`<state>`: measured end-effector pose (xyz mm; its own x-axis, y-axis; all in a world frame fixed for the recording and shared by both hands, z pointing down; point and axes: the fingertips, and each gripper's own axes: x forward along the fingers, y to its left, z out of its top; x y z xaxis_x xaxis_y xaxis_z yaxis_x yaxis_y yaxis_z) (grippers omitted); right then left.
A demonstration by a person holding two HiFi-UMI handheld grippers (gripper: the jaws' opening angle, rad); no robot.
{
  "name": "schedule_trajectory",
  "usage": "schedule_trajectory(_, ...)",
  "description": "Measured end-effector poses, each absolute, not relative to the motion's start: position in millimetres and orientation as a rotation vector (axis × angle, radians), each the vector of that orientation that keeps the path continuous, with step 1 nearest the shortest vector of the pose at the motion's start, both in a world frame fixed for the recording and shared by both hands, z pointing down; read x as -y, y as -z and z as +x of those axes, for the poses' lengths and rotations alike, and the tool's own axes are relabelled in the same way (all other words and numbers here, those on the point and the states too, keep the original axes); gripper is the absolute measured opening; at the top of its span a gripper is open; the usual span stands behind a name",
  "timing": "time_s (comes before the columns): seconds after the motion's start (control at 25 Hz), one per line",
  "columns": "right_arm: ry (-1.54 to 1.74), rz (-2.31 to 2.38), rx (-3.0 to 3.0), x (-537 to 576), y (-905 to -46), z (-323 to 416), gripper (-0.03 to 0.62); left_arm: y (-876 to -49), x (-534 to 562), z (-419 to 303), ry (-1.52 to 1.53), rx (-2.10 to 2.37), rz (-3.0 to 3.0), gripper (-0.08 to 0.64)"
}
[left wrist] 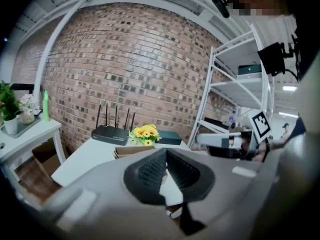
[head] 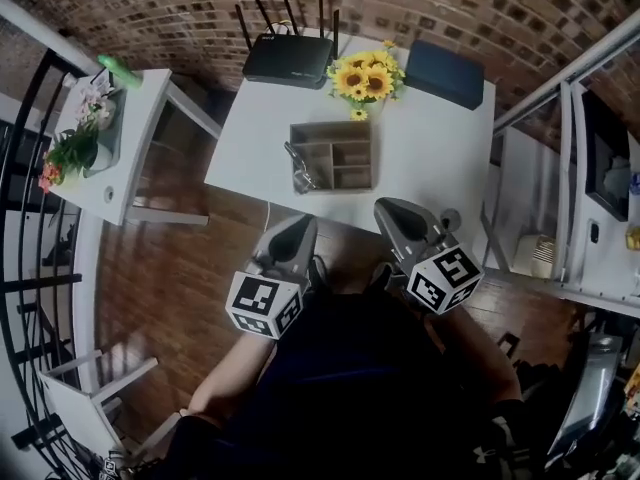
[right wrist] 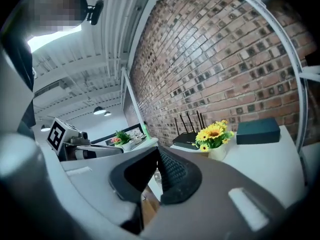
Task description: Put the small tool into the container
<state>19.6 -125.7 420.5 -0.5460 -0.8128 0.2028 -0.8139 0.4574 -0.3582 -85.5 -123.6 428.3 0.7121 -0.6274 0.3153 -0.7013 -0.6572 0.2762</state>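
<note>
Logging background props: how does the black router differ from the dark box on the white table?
The router carries several upright antennas; the box has a plain top. The router is black, the box dark blue. In the head view the router lies left of the sunflowers, the box right of them. Both sit low at the far edge of the table.
</note>
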Motion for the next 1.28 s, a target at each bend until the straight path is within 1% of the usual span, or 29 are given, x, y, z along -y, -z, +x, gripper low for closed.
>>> schedule_trajectory(0.12,-0.593,1.537,2.685,118.7,-409.0,23.4,0.011,-428.0,118.1,-69.4,-0.285,0.977,2.563,0.003)
schedule_trajectory(0.36,-0.561,1.582,2.688,115.9,-398.7,32.7,0.011,-420.5,117.4,-45.2,-0.275,0.921,2.601,0.003)
schedule_trajectory(1.28,-0.573,1.625,2.669,110.5,-398.2,44.4,0.011,-425.7,109.4,-40.0,-0.264,0.907,2.565,0.003)
